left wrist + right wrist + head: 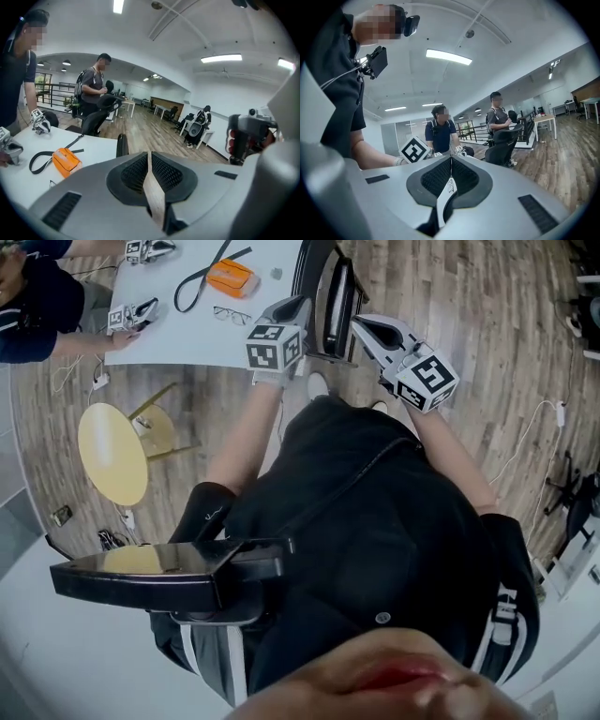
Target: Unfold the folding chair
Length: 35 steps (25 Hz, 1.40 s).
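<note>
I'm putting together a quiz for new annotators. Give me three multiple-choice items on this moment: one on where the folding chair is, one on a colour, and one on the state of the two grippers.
1. Where is the black folding chair?
A. Standing folded beside the white table's edge
B. Lying on the table top
C. Opened out with someone seated on it

2. What colour is the soft pouch on the table?
A. Blue
B. Orange
C. Green

3. How do the fingers of the left gripper and the right gripper stand?
A. Both shut, nothing between
B. Both wide open
C. Both shut on the chair

Answers:
1. A: the head view shows it upright by the table's edge.
2. B: it is plainly orange.
3. A: each gripper view shows its fingers together and empty.
</note>
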Available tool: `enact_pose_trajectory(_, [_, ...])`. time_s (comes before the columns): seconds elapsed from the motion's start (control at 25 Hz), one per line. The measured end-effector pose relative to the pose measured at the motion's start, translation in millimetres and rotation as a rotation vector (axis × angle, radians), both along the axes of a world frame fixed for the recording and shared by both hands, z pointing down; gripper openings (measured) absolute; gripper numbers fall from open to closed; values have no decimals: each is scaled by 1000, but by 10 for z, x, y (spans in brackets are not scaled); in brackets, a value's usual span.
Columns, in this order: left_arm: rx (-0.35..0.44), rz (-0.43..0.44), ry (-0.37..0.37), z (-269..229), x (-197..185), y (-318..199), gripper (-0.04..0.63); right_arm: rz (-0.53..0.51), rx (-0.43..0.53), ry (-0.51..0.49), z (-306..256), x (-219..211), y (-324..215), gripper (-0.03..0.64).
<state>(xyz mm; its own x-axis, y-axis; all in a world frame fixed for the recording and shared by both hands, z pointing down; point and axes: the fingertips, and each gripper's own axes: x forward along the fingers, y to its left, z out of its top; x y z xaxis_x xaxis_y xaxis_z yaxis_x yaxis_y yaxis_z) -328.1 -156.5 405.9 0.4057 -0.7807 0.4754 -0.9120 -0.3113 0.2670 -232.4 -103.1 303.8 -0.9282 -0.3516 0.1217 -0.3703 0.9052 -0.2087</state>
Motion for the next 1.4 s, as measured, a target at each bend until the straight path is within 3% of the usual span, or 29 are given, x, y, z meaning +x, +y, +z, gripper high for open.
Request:
enact_pose_trajectory(0.04, [-49,3,-10,124,-74,-55,13,9,-5,2,10,-49,-13,8])
enact_pose_trajectory(0.24, [-262,32,-28,686,-323,-281,216,67,-34,12,121,-215,-76,8])
enact_pose_trajectory(0.36, [-330,38,-66,980,-439,-431,235,111,-59,16,195,-242,-126,8])
enact_pose_trajectory(0.56, [-436,63,-58,1310,-381,-562,234,163,-114,29,288,-197,-147,8])
enact_pose_trajectory(0.64, [-454,110,-91,1397,-280,-599,232,193,-127,30,310,-138,-178,8])
enact_pose_trajectory(0.72, [-467,137,-93,1458,-190,-608,166,217,-133,41,356,-102,-185,8])
enact_pose_trajectory(0.88, [-501,21,31,1504,-212,-594,96,233,-163,43,525,-111,-96,8])
enact_pose_trajectory(1.0, [-514,-29,35,1528,-207,-578,81,255,-279,4,808,-21,-114,8])
enact_pose_trajectory(1.16, [-496,-26,20,1487,-90,-614,80,287,-423,-27,1333,97,-253,9])
enact_pose_trajectory(1.36, [-479,-25,60,1364,289,-635,92,402,-496,110,2164,271,-561,17])
enact_pose_trajectory(1.4, [-472,-17,59,1341,355,-627,97,435,-518,141,2349,289,-633,56])
